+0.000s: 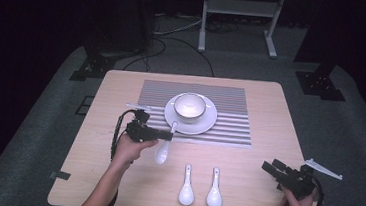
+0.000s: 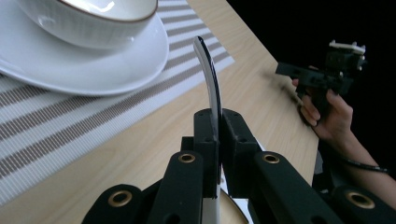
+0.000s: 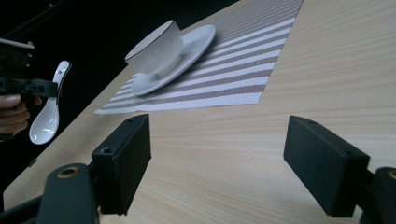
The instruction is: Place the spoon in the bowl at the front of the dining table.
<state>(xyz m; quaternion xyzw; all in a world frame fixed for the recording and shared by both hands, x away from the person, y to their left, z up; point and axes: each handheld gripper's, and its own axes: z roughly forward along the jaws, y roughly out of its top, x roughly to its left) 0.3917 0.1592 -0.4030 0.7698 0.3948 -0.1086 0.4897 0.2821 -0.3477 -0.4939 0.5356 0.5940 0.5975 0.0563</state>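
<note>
One spoon (image 1: 164, 149) clamped in left claw (image 1: 168, 135), lifted

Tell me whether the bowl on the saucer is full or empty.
Empty as far as visible: the high view shows the bowl with a bare pale inside, upright on its saucer. The very bottom is not clearly seen.

Both hand-held grippers in hand, forearms entering from below.
Left hand-held gripper (image 1: 167, 136) jaws clamped together, pointing right; right hand-held gripper (image 1: 268, 166) jaws spread wide, pointing left.
</note>
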